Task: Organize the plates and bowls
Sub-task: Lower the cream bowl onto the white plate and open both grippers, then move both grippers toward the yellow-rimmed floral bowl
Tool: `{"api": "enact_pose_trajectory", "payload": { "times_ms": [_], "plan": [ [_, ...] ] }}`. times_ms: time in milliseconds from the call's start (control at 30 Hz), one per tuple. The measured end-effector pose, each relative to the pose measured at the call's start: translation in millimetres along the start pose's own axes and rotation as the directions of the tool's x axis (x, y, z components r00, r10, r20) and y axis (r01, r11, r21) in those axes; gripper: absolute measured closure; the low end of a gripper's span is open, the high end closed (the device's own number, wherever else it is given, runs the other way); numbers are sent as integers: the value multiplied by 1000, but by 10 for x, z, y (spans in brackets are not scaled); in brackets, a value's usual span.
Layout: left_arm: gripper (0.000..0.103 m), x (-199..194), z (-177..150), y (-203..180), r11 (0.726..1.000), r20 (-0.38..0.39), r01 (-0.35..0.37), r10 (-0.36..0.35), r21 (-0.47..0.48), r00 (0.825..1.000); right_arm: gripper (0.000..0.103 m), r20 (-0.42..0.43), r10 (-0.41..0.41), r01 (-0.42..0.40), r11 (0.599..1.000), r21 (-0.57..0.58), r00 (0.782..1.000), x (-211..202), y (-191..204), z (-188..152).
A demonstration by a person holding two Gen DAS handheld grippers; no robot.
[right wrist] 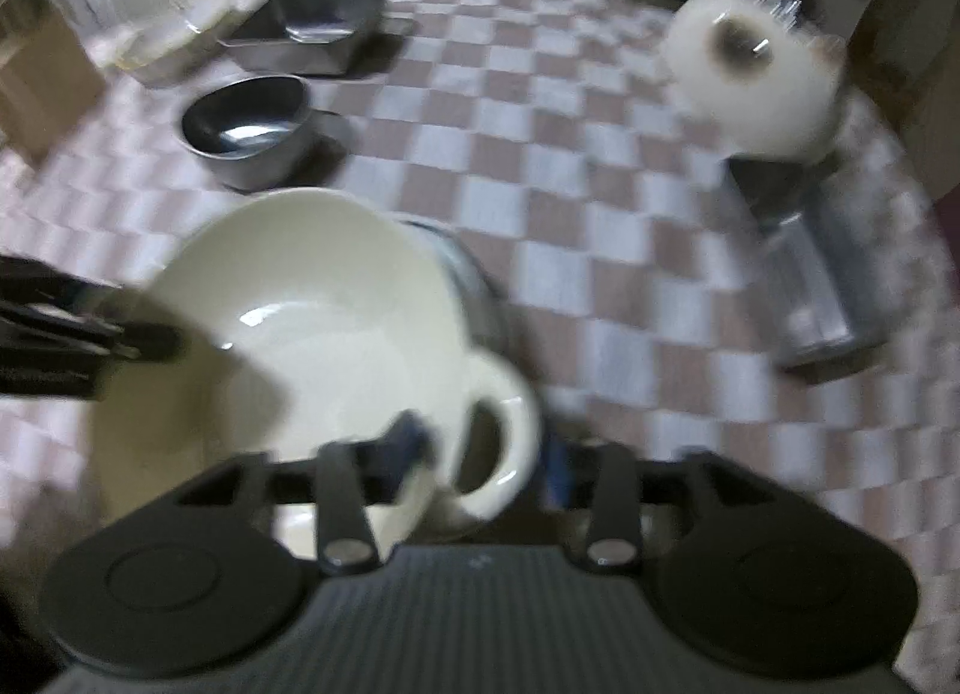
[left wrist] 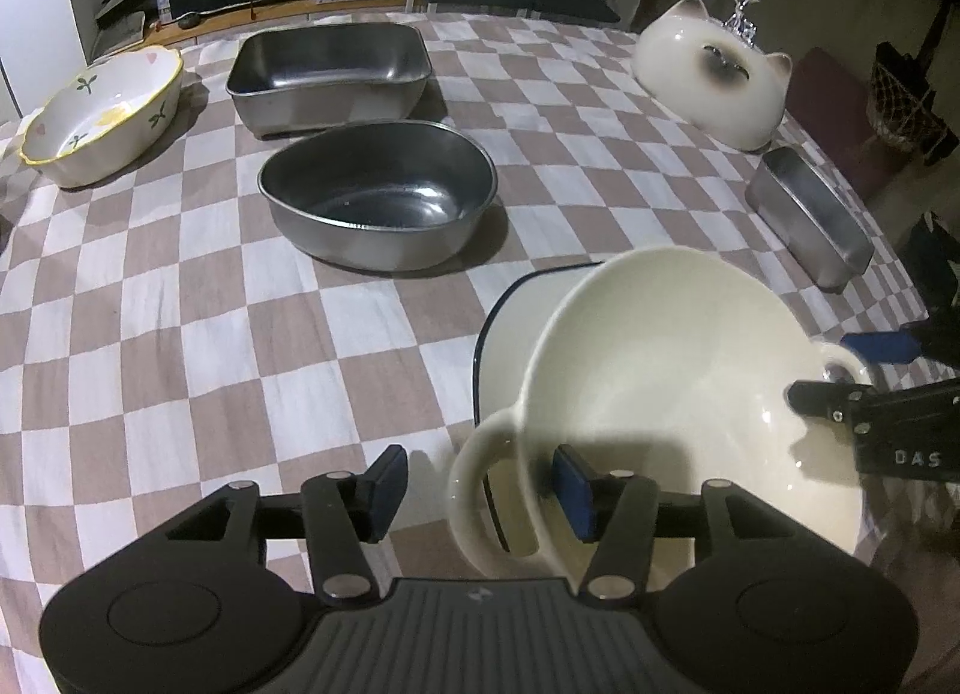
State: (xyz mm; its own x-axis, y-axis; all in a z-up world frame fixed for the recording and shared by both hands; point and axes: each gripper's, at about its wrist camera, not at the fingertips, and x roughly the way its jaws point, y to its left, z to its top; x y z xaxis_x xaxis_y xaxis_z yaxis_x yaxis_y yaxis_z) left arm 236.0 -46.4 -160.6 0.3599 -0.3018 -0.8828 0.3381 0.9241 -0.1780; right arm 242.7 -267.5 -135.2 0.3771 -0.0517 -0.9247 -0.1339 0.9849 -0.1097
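- My left gripper (left wrist: 477,499) points steeply down over the checked tablecloth (left wrist: 180,334), jaws about half open. The near loop handle (left wrist: 480,490) of the cream bowl (left wrist: 660,382) sits between them. The blue pad (left wrist: 573,493) on the right side lies against the bowl wall just inside the rim; the pad (left wrist: 384,493) on the left side stands clear of the handle, so nothing is clamped.
- My right gripper (right wrist: 480,454) straddles the bowl's other handle (right wrist: 504,436). The view is blurred, but the jaws look parted and I cannot tell whether either pad touches.
- The cream bowl rests in a white dish with a dark rim (left wrist: 510,334), directly under both grippers.
- Ahead of my left gripper stands 1 oval steel bowl (left wrist: 378,196), and beyond it 1 rectangular steel pan (left wrist: 330,72).
- Far ahead to the left is 1 flowered dish with a yellow rim (left wrist: 102,111).
- Ahead to the right, 1 cat-face ceramic dish (left wrist: 714,78) leans, with 1 narrow steel tin (left wrist: 810,220) nearer.
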Motion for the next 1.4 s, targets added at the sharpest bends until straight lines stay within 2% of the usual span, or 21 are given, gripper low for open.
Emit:
{"api": "enact_pose_trajectory", "payload": {
  "times_ms": [33,67,367,500,667,733,800,967,1133,1267,1400],
  "plan": [
    [48,-1,-5,-4,1000,4,-4,4,2,1000,40,10,-49,49,998,-27,999,-5,29,-7],
    [47,-2,-5,-3,1000,5,-6,6,3,1000,40,20,-49,49,998,-33,999,-21,27,-10],
    [47,-18,-18,-16,1000,3,-21,20,13,1000,40,5,32,-32,998,46,999,28,-139,-5],
    [42,-24,-17,-19,999,2,-40,40,27,999,39,1,47,-47,998,46,999,35,-128,-21],
    [40,-26,-16,-42,997,2,-59,59,44,998,39,-6,67,-67,995,68,998,49,-158,-32],
    [35,-26,-18,-57,996,-7,-71,71,52,997,39,-6,67,-67,995,69,998,46,-148,-36],
    [21,-4,-34,-72,996,-33,-71,74,61,997,39,-6,69,-68,995,66,998,43,-136,-40],
    [15,-17,-85,-132,994,-56,-69,74,88,996,38,-23,88,-87,994,61,996,53,-107,-64],
    [7,-105,-114,-166,995,-44,-63,67,76,997,23,-1,112,-111,990,83,994,-19,-125,-80],
    [3,-167,-139,-194,996,-43,-60,63,73,997,17,16,103,-104,991,89,995,-103,-118,-112],
    [1,-242,-157,-201,996,-35,-61,64,69,997,2,27,113,-115,989,89,993,-173,-113,-151]
  ]
}}
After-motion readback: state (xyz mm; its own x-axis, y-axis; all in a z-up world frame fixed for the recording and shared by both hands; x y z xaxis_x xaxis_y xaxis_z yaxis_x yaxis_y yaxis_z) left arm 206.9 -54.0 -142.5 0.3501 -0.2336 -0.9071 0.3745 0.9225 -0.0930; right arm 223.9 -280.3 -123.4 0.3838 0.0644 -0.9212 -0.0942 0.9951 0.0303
